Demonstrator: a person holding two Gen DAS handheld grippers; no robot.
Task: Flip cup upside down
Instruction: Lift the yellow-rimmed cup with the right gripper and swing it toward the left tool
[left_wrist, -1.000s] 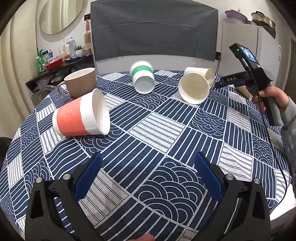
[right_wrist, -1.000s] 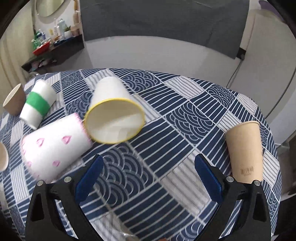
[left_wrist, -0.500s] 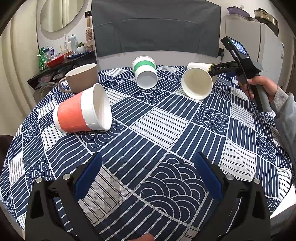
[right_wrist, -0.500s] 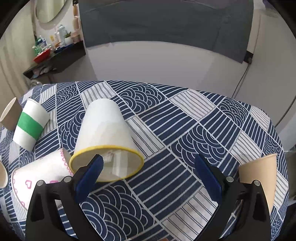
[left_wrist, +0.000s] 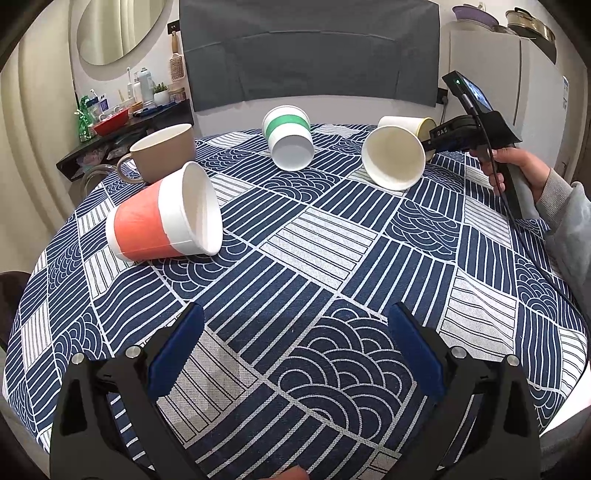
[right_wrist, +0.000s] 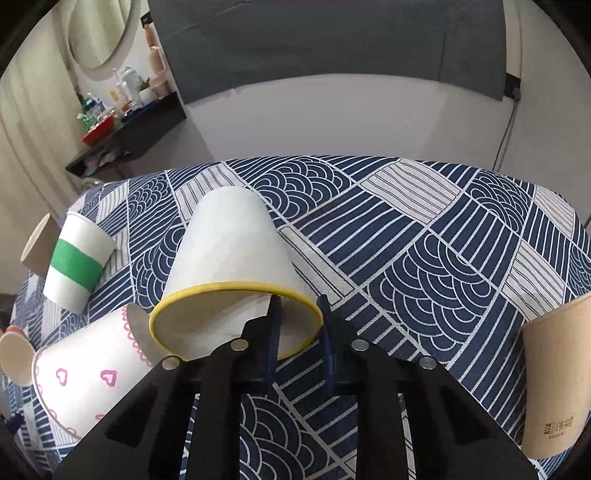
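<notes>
A white paper cup with a yellow rim (right_wrist: 229, 254) lies on its side on the patterned tablecloth (right_wrist: 424, 236), mouth toward me. My right gripper (right_wrist: 298, 306) is closed on the right side of its rim, one finger inside the mouth and one outside. In the left wrist view the same cup (left_wrist: 404, 125) lies at the far right behind a plain white cup, with the right gripper's body (left_wrist: 476, 129) at it. My left gripper (left_wrist: 295, 332) is open and empty above the near part of the table.
Other cups lie on their sides: an orange-banded one (left_wrist: 162, 218), a green-banded one (left_wrist: 290, 136), a plain white one (left_wrist: 393, 157) and a pink-heart one (right_wrist: 92, 373). A tan mug (left_wrist: 162, 153) and a brown paper cup (right_wrist: 554, 384) stand upright.
My right gripper moved forward to the yellow-rimmed cup and closed on its rim. The left gripper stayed nearly still and open.
</notes>
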